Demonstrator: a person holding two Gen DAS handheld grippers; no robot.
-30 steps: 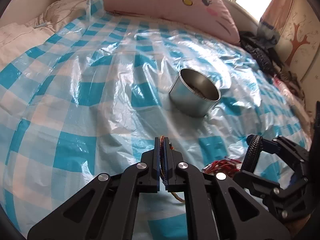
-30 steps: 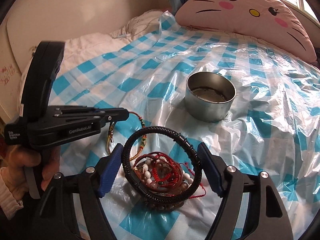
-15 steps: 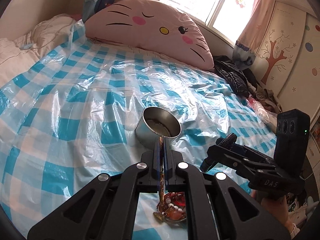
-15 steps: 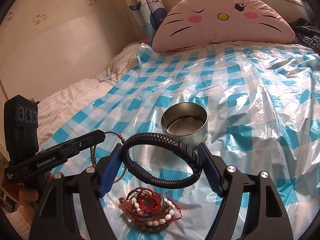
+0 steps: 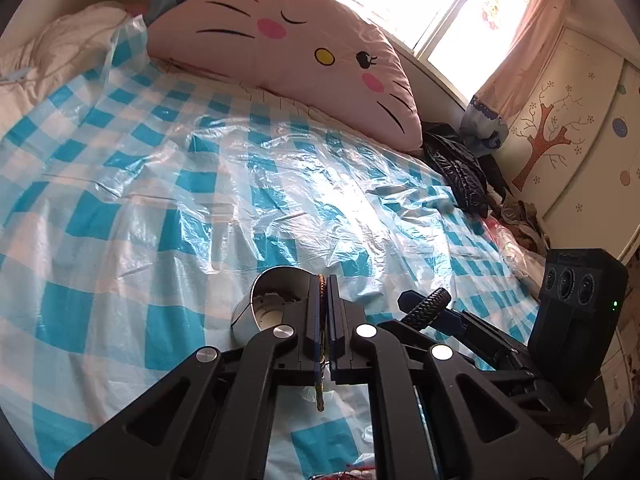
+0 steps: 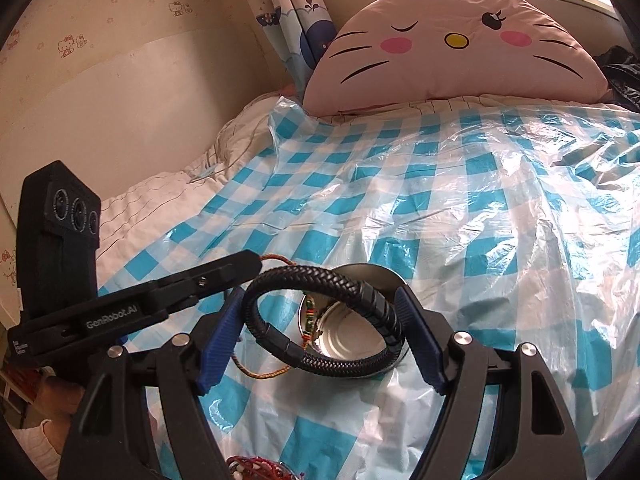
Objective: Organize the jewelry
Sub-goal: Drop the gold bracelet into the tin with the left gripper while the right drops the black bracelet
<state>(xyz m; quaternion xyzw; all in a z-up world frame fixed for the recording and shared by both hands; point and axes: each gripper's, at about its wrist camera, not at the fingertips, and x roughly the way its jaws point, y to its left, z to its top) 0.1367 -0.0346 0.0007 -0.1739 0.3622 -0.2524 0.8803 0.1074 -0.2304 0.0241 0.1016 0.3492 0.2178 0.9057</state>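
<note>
My left gripper (image 5: 323, 280) is shut on a thin braided cord bracelet (image 5: 320, 384), which hangs below the fingers; in the right wrist view the cord bracelet (image 6: 308, 320) dangles beside the tin's near rim. My right gripper (image 6: 322, 316) is shut on a black braided leather bracelet (image 6: 320, 276), held edge to edge between the blue pads just above the tin. The round metal tin (image 6: 352, 336) stands open on the checked sheet; it also shows in the left wrist view (image 5: 272, 304) just ahead of the left fingers. A pile of red and beaded bracelets (image 6: 256, 470) lies at the bottom edge.
The bed is covered by a crinkled blue-and-white checked plastic sheet (image 6: 460, 200). A pink cat-face pillow (image 6: 452, 44) lies at the head. A white quilt (image 6: 160, 200) is at the left, dark clothes (image 5: 460, 168) at the right by a cupboard (image 5: 580, 120).
Both grippers have lifted away from the bracelet pile and moved forward to the tin, each carrying its bracelet. The pile has dropped to the bottom edge of view.
</note>
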